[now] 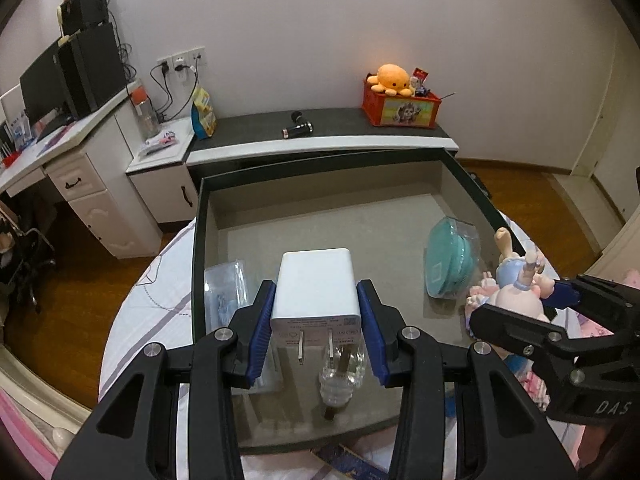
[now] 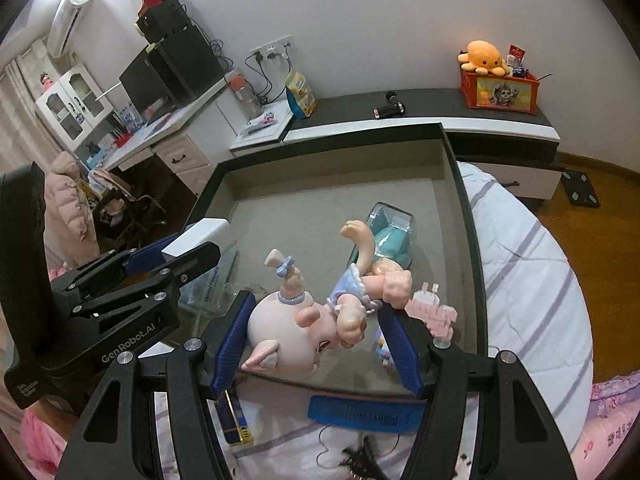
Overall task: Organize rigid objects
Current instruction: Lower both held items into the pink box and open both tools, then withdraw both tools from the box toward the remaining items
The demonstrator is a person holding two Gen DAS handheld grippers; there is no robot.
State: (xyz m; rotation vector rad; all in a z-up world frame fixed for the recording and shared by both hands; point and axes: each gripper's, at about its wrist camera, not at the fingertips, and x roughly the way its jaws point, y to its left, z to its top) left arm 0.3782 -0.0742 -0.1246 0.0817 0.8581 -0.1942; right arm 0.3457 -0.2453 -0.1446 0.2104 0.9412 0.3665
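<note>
My left gripper (image 1: pixel 317 286) is shut on a white charger plug (image 1: pixel 316 280), prongs facing the camera, held over a dark-rimmed grey tray (image 1: pixel 320 170). In the right wrist view that left gripper (image 2: pixel 180 250) shows at the left with the white charger plug (image 2: pixel 200 234). My right gripper (image 2: pixel 316 306) is shut on a pink pig doll in a blue dress (image 2: pixel 288 328), head toward the camera, legs up, over the tray's (image 2: pixel 332 128) near right corner. The left wrist view shows the right gripper (image 1: pixel 520 304) and the pig doll (image 1: pixel 516 292) at the right.
In the tray lie a teal item in clear packaging (image 1: pixel 452 260), a clear packet (image 1: pixel 226 288), a small clear bottle (image 1: pixel 342 372) and a pink block figure (image 2: pixel 434 312). A blue box (image 2: pixel 366 414) and a dark blue-and-gold box (image 2: pixel 234 416) lie on the bedcover nearby.
</note>
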